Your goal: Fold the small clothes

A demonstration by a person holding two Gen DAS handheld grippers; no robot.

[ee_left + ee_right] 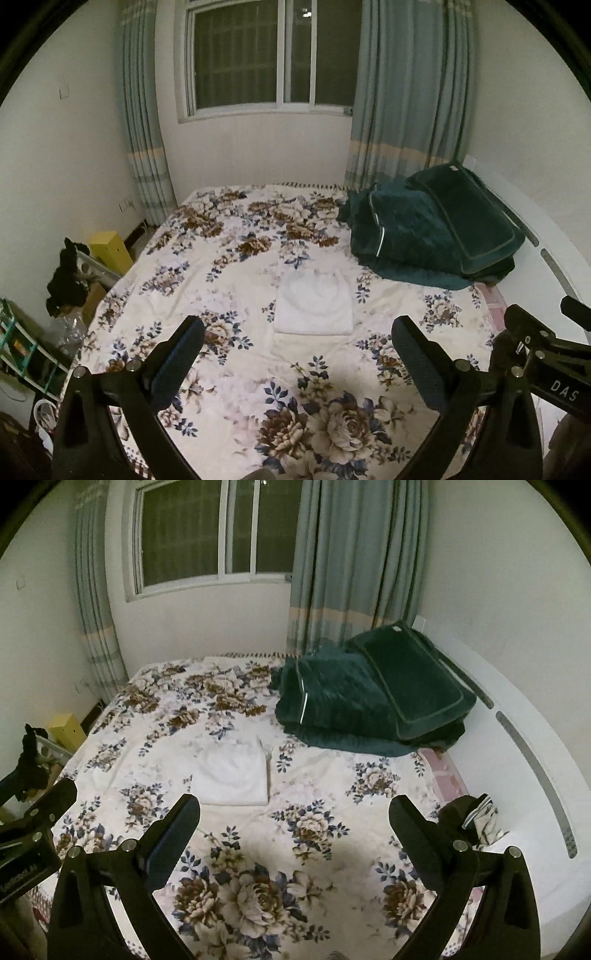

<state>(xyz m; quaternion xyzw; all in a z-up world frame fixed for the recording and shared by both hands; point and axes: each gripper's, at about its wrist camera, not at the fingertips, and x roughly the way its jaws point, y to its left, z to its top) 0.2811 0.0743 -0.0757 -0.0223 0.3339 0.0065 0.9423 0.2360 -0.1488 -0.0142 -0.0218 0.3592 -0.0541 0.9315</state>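
Note:
A small white garment [314, 304] lies folded into a neat rectangle on the floral bedspread [236, 369], near the middle of the bed. It also shows in the right wrist view [232, 775]. My left gripper [297, 350] is open and empty, held above the bed, nearer me than the garment. My right gripper [295, 829] is open and empty too, above the bed and to the right of the garment. Its body shows at the right edge of the left wrist view.
A dark green folded quilt and pillow [436, 236] sit at the back right of the bed. A small dark and striped cloth [476, 816] lies at the bed's right edge. The white headboard [524, 738] curves along the right. Clutter and a yellow box [109, 249] stand left of the bed.

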